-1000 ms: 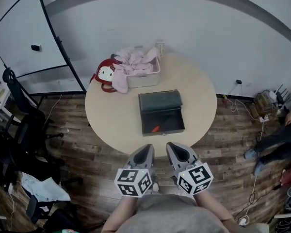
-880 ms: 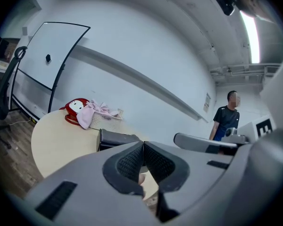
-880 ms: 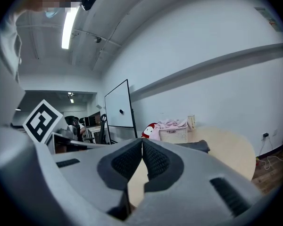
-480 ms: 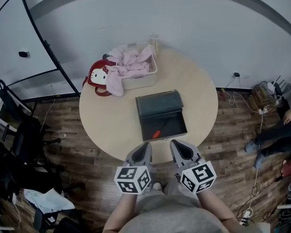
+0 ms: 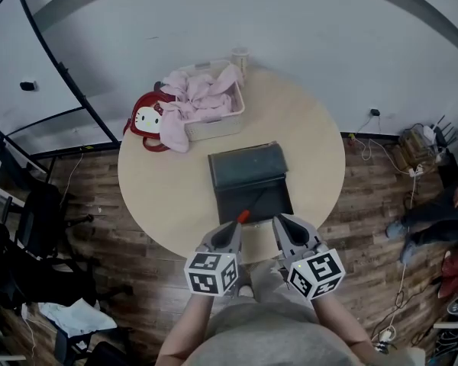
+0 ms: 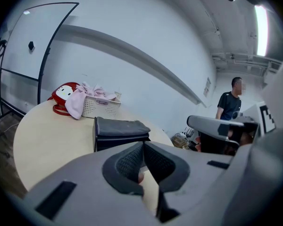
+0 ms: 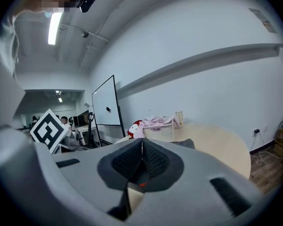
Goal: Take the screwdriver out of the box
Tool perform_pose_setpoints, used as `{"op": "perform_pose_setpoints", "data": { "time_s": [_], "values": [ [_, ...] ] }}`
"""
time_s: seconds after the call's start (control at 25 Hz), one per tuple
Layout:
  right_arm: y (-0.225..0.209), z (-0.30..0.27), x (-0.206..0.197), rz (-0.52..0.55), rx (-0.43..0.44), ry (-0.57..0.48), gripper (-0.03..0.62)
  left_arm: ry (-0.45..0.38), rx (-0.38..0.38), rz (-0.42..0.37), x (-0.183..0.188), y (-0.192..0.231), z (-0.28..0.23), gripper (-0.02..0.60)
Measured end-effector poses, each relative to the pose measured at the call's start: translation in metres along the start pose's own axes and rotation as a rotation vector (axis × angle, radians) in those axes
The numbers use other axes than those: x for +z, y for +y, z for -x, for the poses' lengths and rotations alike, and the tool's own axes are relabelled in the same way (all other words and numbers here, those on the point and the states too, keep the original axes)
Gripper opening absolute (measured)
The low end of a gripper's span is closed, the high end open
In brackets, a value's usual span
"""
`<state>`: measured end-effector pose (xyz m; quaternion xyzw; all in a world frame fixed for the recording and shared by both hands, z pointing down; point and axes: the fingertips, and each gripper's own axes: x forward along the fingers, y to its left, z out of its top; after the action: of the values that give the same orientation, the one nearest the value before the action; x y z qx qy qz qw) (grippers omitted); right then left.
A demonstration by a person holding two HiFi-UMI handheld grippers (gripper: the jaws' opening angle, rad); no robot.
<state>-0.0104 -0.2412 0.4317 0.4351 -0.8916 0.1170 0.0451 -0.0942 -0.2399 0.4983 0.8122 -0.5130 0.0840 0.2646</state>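
Round surface point(image 5: 160, 197), open box point(image 5: 248, 170): screwdriver point(image 5: 243, 216) handle just ahead of left gripper point(image 5: 230, 233), shaft angling away-right; right gripper point(image 5: 284, 229) farther off; both pinched closed, empty

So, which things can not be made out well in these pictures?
Screwdriver: head view shows only a small red handle; its shaft is too small to make out.
Inside of the box: hidden in both gripper views by the bodies of the left gripper and right gripper.
Basket contents: head view, covered by pink cloth.
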Motion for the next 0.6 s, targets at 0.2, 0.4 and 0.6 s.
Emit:
{"op": "perform_pose_setpoints", "data": {
  "time_s": [0.2,0.4,0.6],
  "values": [
    [-0.016,-0.023,0.006,0.001,0.026,0.007,0.002,0.065,0.000,-0.008,-0.002,0.007,-0.027,0.005],
    [-0.033,-0.045,0.010,0.000,0.042,0.016,0.002,0.167,-0.020,-0.058,-0.007,0.014,-0.057,0.021],
    [-0.047,-0.060,0.009,-0.012,0.045,0.025,0.002,0.303,-0.040,-0.150,-0.020,0.022,-0.087,0.128]
  ]
}}
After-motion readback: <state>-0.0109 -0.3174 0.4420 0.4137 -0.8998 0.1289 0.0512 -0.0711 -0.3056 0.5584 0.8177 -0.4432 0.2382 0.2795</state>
